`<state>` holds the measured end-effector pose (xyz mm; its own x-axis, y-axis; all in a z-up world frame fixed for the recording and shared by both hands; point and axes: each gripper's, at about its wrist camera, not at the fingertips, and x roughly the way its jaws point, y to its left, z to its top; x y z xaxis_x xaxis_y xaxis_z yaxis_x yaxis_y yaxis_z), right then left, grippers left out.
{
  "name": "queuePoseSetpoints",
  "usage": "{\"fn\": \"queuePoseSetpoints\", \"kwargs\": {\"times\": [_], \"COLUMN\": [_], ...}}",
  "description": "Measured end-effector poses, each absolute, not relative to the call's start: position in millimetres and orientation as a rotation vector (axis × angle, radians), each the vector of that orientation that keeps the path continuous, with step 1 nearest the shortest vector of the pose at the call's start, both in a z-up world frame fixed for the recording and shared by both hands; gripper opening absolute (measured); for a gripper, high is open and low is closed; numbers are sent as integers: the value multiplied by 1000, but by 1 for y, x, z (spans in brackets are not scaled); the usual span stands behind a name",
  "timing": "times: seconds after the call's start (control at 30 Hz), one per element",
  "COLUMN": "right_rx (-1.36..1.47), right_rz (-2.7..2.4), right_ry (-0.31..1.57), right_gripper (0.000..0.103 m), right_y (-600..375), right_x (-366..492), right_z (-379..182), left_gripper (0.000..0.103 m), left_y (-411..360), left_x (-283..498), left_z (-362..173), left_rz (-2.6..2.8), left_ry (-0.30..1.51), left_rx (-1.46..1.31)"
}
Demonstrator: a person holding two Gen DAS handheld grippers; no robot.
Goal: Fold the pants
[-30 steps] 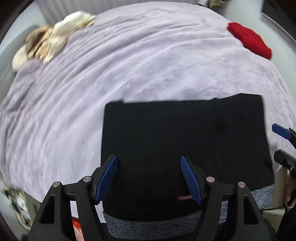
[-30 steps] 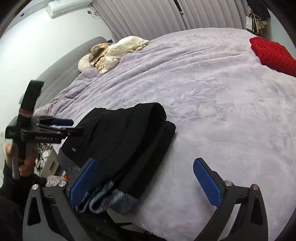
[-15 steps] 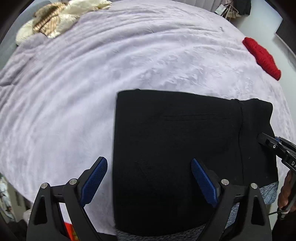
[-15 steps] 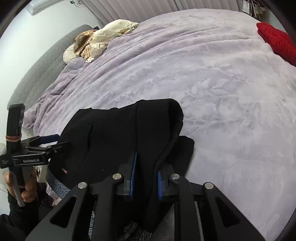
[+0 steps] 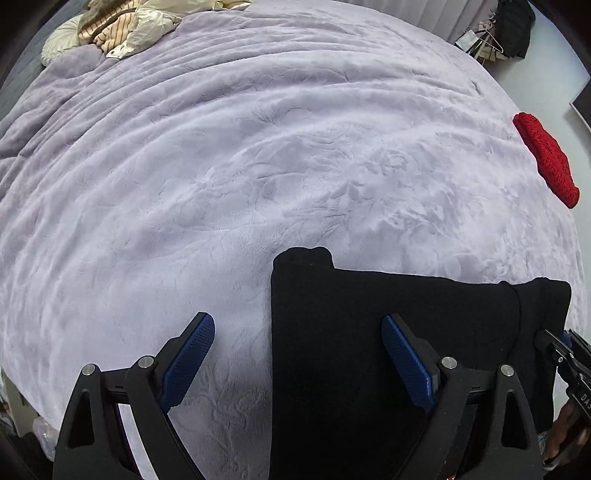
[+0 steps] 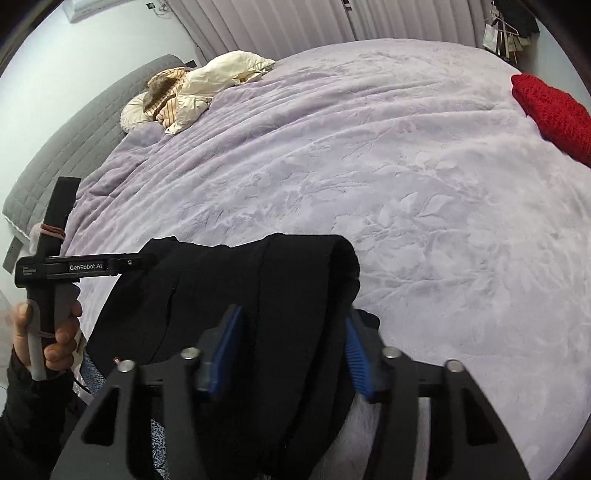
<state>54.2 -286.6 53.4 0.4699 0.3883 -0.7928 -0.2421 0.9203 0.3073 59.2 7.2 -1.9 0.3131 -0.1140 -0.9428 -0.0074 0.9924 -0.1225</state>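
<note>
- lavender plush bedspread (image 5: 258, 166) with a leaf pattern fills most of both views, lying in soft ridges across the bed.
- black pants (image 5: 388, 332), folded into a thick bundle, lie at the near edge of the bed: lower right of the left wrist view, lower centre of the right wrist view (image 6: 258, 295).
- in the left wrist view the pants' left edge runs straight down the frame, with a small bump at their upper left corner.
- left tongs (image 5: 297, 360) stand wide; their jaws have just been opening. one blue pad hangs over bare bedspread at lower left, the other over the black cloth, and the pants' left edge lies between them with neither pad pressing on it.
- in the right wrist view the left tongs (image 6: 142, 263) show at middle left, held by a hand (image 6: 48, 332) in a dark sleeve, their tip at the pants' left side.
- right tongs (image 6: 291, 347) stand narrow, their blue pads closed against a thick raised fold of the pants, which arches up between them; the jaws have just eased slightly apart.
- the right tongs' tip (image 5: 554, 347) shows at the right edge of the left wrist view, at the pants' right side.
- red knitted item (image 5: 546, 158) lies on the bedspread near the right edge, well apart from the pants.
- cream and striped heap of cloth (image 6: 192, 92) sits at the upper left, by a grey padded headboard (image 6: 74, 147).
- pale vertical curtains (image 6: 277, 26) hang along the top of the right wrist view.
</note>
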Motion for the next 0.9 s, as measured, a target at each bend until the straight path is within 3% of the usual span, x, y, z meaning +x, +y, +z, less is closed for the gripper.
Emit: {"fn": "queuePoseSetpoints", "kwargs": {"times": [0.13,0.23,0.37,0.43,0.47,0.5,0.53,0.7,0.8,0.87,0.9], "right_rx": [208,223,128,77,42,-3,-25,-178,-272,-357,-349], "right_rz": [388,343,250,168,148,133,134,206,216,151,132], "right_ry": [998,1022,1045,955,903,846,816,913,1027,1029,1035], "right_gripper": [12,13,50,53,68,94,103,102,102,102,102], "right_y": [-293,-297,-295,-296,-294,-287,-278,-205,-176,-174,-181], "right_x": [36,25,32,23,19,17,18,70,93,96,97], "right_z": [68,66,60,85,96,109,116,94,57,42,39], "left_gripper": [93,93,92,93,93,93,93,93,93,103,103], "left_y": [1,-10,-2,4,5,3,-3,-35,-18,-7,-4], "left_x": [47,47,49,44,45,49,54,68,69,67,66], "left_z": [8,7,21,42,48,50,49,12,-2,-7,-8], "left_rz": [-112,-109,-113,-111,-96,-90,-101,-29,-33,-31,-27], "left_ry": [1219,1209,1217,1156,1147,1150,1157,1221,1241,1240,1234], "left_rx": [-113,-42,-88,-98,-96,-93,-86,42,-51,-66,-64]}}
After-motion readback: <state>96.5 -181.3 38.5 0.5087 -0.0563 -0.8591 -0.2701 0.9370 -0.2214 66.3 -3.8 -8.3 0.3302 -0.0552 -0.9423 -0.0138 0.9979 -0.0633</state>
